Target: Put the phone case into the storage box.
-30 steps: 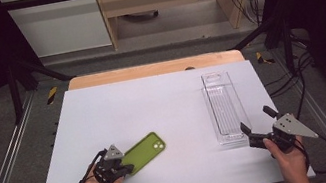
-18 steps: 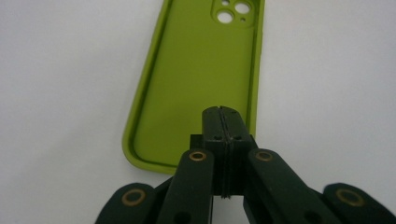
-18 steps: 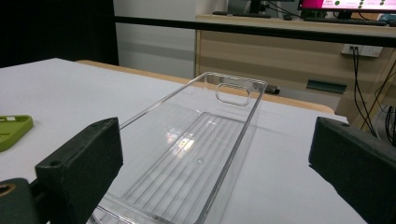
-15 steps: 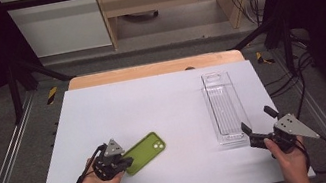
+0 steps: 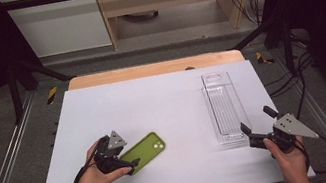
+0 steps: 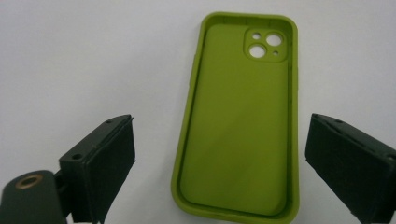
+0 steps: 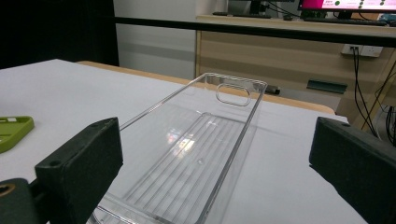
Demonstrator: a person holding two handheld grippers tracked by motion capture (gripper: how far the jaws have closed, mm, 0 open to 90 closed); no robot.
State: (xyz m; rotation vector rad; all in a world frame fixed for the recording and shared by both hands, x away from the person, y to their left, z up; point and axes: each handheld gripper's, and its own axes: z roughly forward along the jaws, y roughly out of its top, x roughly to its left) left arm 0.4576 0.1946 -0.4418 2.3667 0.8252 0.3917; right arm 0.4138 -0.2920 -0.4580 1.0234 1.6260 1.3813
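A green phone case [image 5: 143,151] lies hollow side up on the white table, left of centre. My left gripper [image 5: 128,159] is open at its near end, and in the left gripper view the case [image 6: 243,126] runs up between the spread jaws of that gripper [image 6: 224,168] without touching either. A clear plastic tray [image 5: 211,113] lies lengthwise at the right. My right gripper [image 5: 256,120] hangs open just off the tray's near end. The right gripper view looks along the tray [image 7: 154,106] between the wide-apart jaws of that gripper [image 7: 215,172], with a corner of the case [image 7: 11,130] at left.
The white tabletop [image 5: 153,103] ends in a wooden strip [image 5: 154,69] at the far side. Metal frame rails [image 5: 5,160] run along both sides. Cables [image 5: 301,82] trail off the right edge, and a wooden cabinet [image 5: 160,0] stands beyond.
The left hand has edged its gripper slightly forward at the case's near end. The case, the tray and the right gripper have stayed where they were.
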